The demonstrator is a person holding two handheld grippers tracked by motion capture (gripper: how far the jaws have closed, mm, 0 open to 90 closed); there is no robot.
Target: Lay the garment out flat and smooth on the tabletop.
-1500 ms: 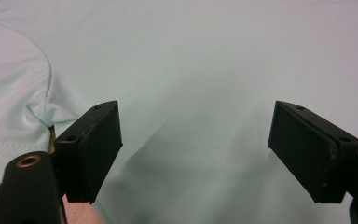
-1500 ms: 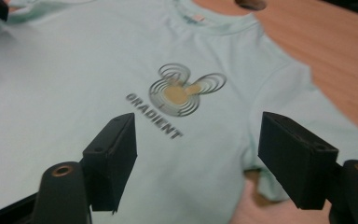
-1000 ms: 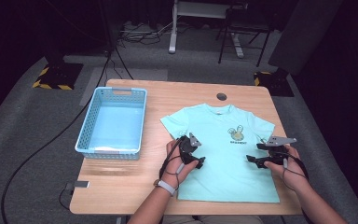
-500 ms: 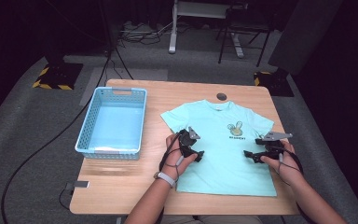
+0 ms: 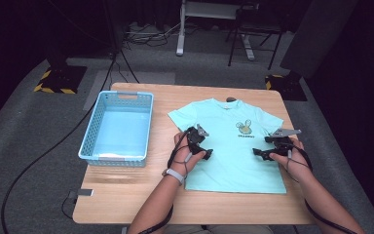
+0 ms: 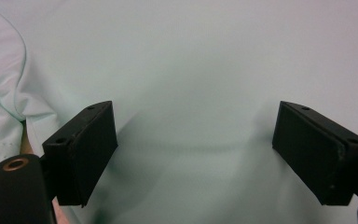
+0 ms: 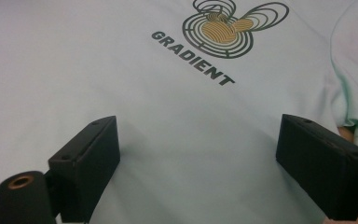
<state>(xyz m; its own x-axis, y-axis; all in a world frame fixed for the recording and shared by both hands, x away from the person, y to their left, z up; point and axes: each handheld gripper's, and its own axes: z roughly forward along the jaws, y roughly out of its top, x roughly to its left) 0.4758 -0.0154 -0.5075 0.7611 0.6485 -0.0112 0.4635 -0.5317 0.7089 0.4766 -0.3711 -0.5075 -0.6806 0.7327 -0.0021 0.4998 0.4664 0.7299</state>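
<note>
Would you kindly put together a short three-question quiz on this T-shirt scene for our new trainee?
1. True or false: the mint-green T-shirt lies spread flat on the wooden table.
2. Where does the blue plastic basket stand in the high view? A) left of the shirt B) on top of the shirt C) right of the shirt
3. Fill in: the word printed under the shirt's logo is ____.

Key
1. True; the left gripper and the right gripper both hover over it with jaws open, gripping no fabric.
2. A; it sits apart from the shirt, with nothing visible inside.
3. GRADIENT, readable in the right gripper view.
</note>
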